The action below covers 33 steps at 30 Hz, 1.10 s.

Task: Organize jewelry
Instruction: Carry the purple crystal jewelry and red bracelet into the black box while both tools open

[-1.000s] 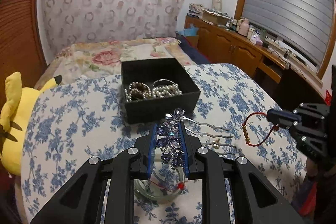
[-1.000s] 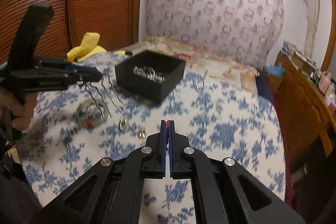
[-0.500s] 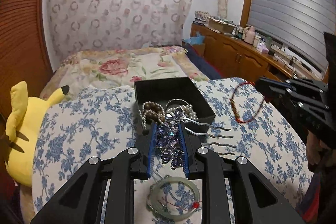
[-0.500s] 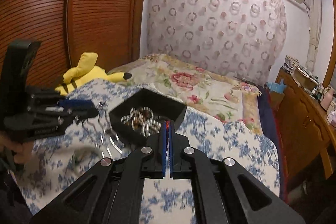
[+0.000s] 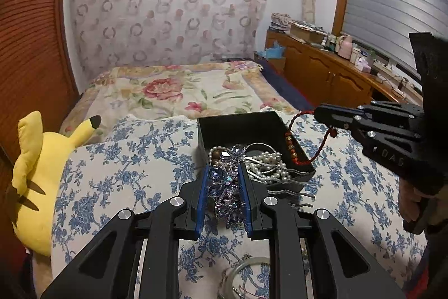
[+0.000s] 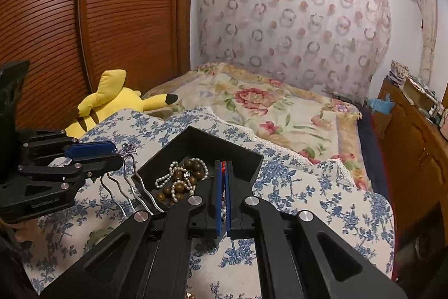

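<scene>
Left gripper [image 5: 225,195] angled downward, blue pads clamped, jaws narrowly apart. Right gripper [image 6: 223,195] angled downward, jaws pressed almost together. A hand [image 5: 411,201] grips the right gripper's handle, far right.

A yellow plush toy with black-tipped ears [image 5: 36,178] lies far left of the fingers. Beyond them spreads a floral bedspread [image 5: 179,94], backed by a ring-patterned curtain [image 5: 168,7]; wooden cabinets [image 5: 322,74] stand right.

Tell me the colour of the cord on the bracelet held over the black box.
Red, strung with brown and gold beads. The bracelet shows best in the left wrist view.
</scene>
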{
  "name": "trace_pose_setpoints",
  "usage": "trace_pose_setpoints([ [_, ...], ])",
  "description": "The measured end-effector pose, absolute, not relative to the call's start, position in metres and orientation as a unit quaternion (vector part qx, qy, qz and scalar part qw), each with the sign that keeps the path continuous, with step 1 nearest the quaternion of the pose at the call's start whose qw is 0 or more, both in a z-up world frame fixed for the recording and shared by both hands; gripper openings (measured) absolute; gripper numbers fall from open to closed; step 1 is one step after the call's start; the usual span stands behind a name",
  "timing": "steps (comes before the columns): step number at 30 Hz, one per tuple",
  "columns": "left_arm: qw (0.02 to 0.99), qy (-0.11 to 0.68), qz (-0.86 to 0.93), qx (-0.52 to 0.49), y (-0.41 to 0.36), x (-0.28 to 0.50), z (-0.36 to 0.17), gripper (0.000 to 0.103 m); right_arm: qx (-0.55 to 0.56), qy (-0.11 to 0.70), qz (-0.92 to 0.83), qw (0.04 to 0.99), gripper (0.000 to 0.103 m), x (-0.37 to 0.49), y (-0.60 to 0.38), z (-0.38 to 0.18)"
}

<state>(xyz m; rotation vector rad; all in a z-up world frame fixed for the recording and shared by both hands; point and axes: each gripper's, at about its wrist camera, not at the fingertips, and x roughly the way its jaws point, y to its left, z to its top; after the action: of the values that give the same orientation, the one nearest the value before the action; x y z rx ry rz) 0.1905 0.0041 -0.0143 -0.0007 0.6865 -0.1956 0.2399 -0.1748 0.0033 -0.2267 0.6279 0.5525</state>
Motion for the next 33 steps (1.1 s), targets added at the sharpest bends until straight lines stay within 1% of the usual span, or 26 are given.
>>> trace_pose_setpoints([
  [7, 0.936, 0.340, -0.088, -0.001, 0.004, 0.206, -0.016, 0.019, -0.109, 0.334, 0.274, 0.895, 0.005, 0.248, -0.170, -0.012],
  [8, 0.936, 0.342, -0.087, -0.003, 0.003, 0.209, -0.016, 0.019, -0.109, 0.334, 0.274, 0.895, 0.012, 0.248, -0.170, -0.013],
  [9, 0.935, 0.343, -0.087, -0.006, 0.003, 0.212, -0.016, 0.019, -0.109, 0.333, 0.273, 0.896, 0.020, 0.248, -0.171, -0.013],
  [10, 0.935, 0.344, -0.087, -0.008, 0.003, 0.214, -0.016, 0.019, -0.106, 0.332, 0.273, 0.897, 0.023, 0.247, -0.173, -0.013],
  [19, 0.929, 0.361, -0.085, -0.018, -0.002, 0.241, -0.026, 0.019, -0.092, 0.324, 0.269, 0.902, 0.023, 0.240, -0.194, -0.009],
  [29, 0.924, 0.375, -0.076, 0.002, -0.021, 0.264, -0.038, 0.020, -0.093, 0.329, 0.256, 0.904, 0.023, 0.233, -0.210, -0.025],
  [30, 0.924, 0.375, -0.073, 0.003, -0.022, 0.264, -0.039, 0.022, -0.094, 0.329, 0.256, 0.904, 0.023, 0.232, -0.211, -0.026],
  [31, 0.925, 0.374, -0.070, 0.006, -0.023, 0.264, -0.039, 0.031, -0.095, 0.329, 0.255, 0.904, 0.023, 0.230, -0.213, -0.027],
  [33, 0.926, 0.370, -0.071, 0.006, -0.023, 0.262, -0.037, 0.040, -0.096, 0.327, 0.255, 0.905, 0.023, 0.227, -0.214, -0.028],
])
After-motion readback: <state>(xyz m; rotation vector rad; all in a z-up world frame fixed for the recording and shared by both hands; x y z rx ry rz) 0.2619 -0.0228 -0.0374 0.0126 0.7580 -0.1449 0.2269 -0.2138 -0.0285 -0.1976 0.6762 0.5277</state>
